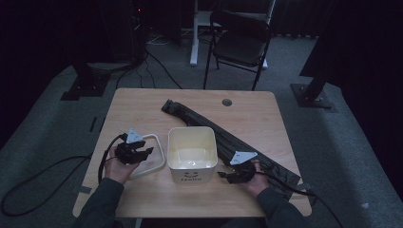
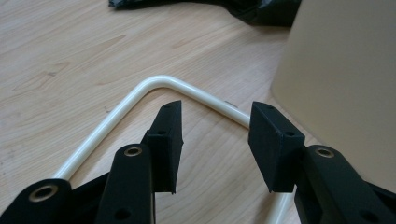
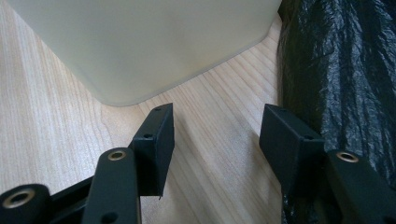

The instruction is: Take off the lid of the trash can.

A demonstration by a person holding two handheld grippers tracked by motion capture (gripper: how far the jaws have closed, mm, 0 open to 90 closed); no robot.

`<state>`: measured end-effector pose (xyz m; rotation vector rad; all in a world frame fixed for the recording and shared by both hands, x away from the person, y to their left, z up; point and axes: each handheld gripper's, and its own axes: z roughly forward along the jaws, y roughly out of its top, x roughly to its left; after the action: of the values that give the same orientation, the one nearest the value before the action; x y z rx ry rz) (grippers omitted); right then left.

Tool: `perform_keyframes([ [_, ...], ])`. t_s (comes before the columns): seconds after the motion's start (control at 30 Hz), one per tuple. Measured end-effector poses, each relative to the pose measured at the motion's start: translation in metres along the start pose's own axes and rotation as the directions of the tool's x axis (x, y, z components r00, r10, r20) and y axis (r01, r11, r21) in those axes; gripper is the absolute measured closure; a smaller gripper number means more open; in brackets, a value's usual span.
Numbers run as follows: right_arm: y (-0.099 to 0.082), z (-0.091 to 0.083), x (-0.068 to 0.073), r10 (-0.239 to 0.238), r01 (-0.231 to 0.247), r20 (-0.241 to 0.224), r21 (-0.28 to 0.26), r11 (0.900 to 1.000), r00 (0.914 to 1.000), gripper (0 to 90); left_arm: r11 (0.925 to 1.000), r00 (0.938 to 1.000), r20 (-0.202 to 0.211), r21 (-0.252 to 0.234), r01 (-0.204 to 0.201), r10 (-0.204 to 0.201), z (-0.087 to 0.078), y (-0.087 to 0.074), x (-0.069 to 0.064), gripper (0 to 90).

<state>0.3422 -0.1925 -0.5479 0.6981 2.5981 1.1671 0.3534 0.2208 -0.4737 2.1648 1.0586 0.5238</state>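
We have one cream plastic square bin standing upright near the middle of the light wooden surface, with one white rounded wire frame lying flat just to its left and one long black plastic bag stretched behind it and along its right. We judge the bin light, stiff and smooth-walled, so it could slip in a pinch; the top rim looks like the safest place to take hold. The frame seems rigid and thin, easy to grasp across its tube, while the bag is soft, crinkled and likely to slide and bunch. Our left hand-held gripper hangs over the frame with its jaws spread apart and nothing between the pads. Our right hand-held gripper sits low at the bin's right corner, beside the bag, jaws likewise apart and gripping nothing. Beyond the surface we count one black folding chair on the grey floor.
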Motion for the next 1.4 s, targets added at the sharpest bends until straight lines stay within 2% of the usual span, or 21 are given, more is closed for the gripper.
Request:
perform_keyframes([
  [0.27, 0.003, 0.0, 0.002, 0.007, -0.007, 0.005, 0.018, 0.9998, 1.0, 43.0, 0.9987, 0.9988, 0.016, 0.019, -0.047, 0.047, 0.007, 0.003, -0.014, 55.2],
  [0.43, 0.005, -0.002, 0.0, 0.026, -0.026, -0.009, 0.039, 0.9989, 0.9996, 48.3, 0.9963, 0.9967, 0.019, 0.033, -0.079, 0.078, 0.011, 0.003, -0.021, 55.0],
  [0.53, 0.007, -0.007, -0.002, 0.039, -0.039, -0.011, 0.02, 0.999, 0.9992, 48.3, 0.9959, 0.9962, 0.025, 0.032, -0.085, 0.084, 0.012, 0.003, -0.023, 54.9],
  [0.73, 0.012, -0.019, -0.005, 0.049, -0.048, 0.012, -0.021, 0.9986, 0.9987, 48.2, 0.9943, 0.9948, 0.024, 0.036, -0.1, 0.099, 0.014, 0.002, -0.027, 54.9],
  [1.0, 0.013, -0.028, -0.011, 0.064, -0.063, 0.047, -0.031, 0.9975, 0.9968, 45.9, 0.9921, 0.993, 0.019, 0.045, -0.117, 0.116, 0.016, 0.0, -0.03, 54.7],
  [1.13, 0.011, -0.037, -0.018, 0.093, -0.09, 0.081, -0.051, 0.9947, 0.9923, 42.8, 0.9917, 0.9926, 0.022, 0.044, -0.121, 0.12, 0.017, 0.0, -0.03, 54.6],
  [1.4, 0.006, -0.045, -0.028, 0.132, -0.127, 0.117, -0.051, 0.9906, 0.9844, 39.7, 0.988, 0.9899, 0.025, 0.063, -0.141, 0.139, 0.021, 0.0, -0.034, 54.6],
])
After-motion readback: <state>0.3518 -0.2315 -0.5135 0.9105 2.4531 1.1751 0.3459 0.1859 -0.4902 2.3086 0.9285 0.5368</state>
